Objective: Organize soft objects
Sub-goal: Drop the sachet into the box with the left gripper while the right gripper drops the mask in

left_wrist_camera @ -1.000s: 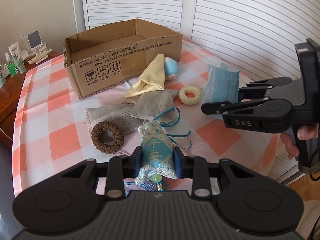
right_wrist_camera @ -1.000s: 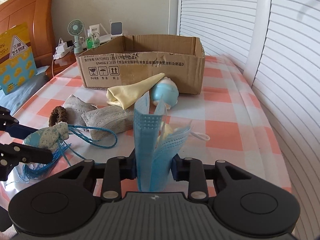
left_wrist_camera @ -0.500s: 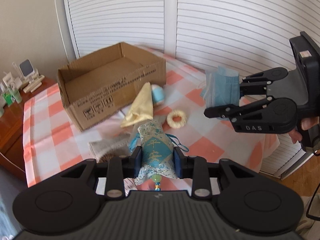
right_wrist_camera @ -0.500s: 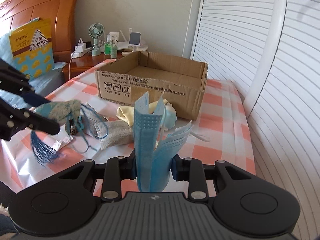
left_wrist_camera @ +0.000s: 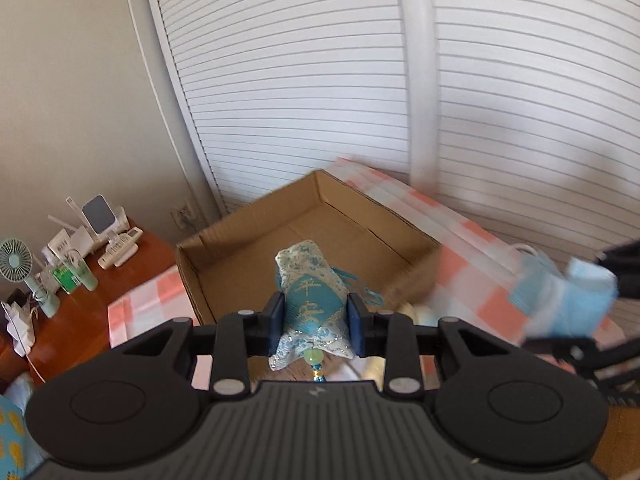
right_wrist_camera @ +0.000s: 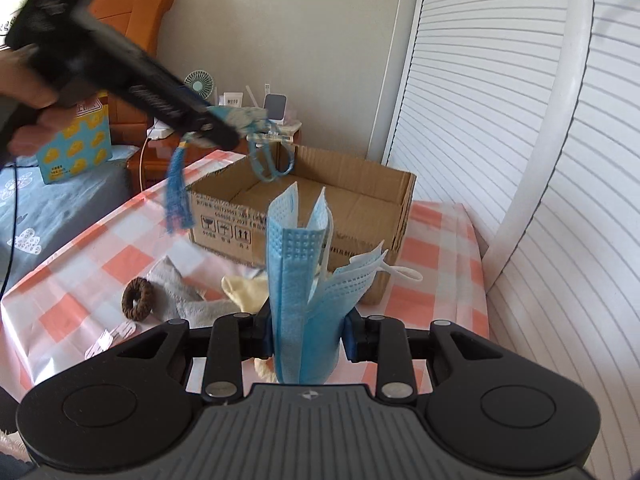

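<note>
My left gripper is shut on a blue embroidered sachet and holds it in the air above the near edge of an open, empty cardboard box. In the right wrist view the sachet hangs over the box with its blue tassel dangling. My right gripper is shut on folded blue face masks, held above the table in front of the box; the masks also show in the left wrist view.
On the checked tablecloth lie a brown hair ring, grey cloth pouches and a yellow cloth. A wooden nightstand with a fan and bottles stands left. White slatted doors rise behind.
My left gripper has risen and moved forward with the sachet, from over the table to above the box. My right gripper has lifted the masks higher and nearer the box.
</note>
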Demonstrator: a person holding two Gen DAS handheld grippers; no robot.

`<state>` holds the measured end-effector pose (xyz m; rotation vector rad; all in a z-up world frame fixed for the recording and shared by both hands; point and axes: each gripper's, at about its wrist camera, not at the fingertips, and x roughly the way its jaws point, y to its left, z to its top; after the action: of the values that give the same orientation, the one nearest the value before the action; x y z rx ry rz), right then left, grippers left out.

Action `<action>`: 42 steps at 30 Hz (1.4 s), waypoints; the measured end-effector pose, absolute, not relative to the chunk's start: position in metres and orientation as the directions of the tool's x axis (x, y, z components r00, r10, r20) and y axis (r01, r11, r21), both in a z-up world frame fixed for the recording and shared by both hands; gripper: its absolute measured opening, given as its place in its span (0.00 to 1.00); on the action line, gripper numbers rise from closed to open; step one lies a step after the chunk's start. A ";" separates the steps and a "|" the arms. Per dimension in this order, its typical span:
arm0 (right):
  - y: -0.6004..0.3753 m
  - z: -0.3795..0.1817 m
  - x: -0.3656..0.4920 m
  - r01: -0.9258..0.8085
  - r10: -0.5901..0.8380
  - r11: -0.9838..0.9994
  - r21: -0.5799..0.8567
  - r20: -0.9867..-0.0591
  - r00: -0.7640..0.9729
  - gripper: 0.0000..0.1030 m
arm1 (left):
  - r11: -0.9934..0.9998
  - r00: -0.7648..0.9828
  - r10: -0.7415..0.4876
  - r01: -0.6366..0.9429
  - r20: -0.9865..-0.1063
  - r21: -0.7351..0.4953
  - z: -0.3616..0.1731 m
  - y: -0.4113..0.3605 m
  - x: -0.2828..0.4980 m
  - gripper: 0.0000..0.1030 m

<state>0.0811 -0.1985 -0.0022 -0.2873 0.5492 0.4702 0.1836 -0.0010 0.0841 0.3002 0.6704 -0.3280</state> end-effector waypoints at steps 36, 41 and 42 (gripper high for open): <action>-0.108 0.011 0.262 -0.445 0.272 0.888 -0.116 -0.646 0.713 0.70 | 0.894 0.641 -0.174 0.422 -0.748 0.153 0.034 0.016 0.246 0.79; -0.108 0.004 0.266 -0.428 0.263 0.898 -0.103 -0.655 0.709 1.00 | 0.902 0.637 -0.171 0.408 -0.751 0.140 0.031 0.021 0.246 0.80; -0.108 0.003 0.263 -0.430 0.261 0.897 -0.106 -0.657 0.707 1.00 | 0.903 0.637 -0.169 0.405 -0.752 0.140 0.030 0.022 0.246 0.81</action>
<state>0.2635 -0.1082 0.0033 -0.2603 0.6850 0.3884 0.2461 0.0218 0.0303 0.3106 0.8185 -0.3341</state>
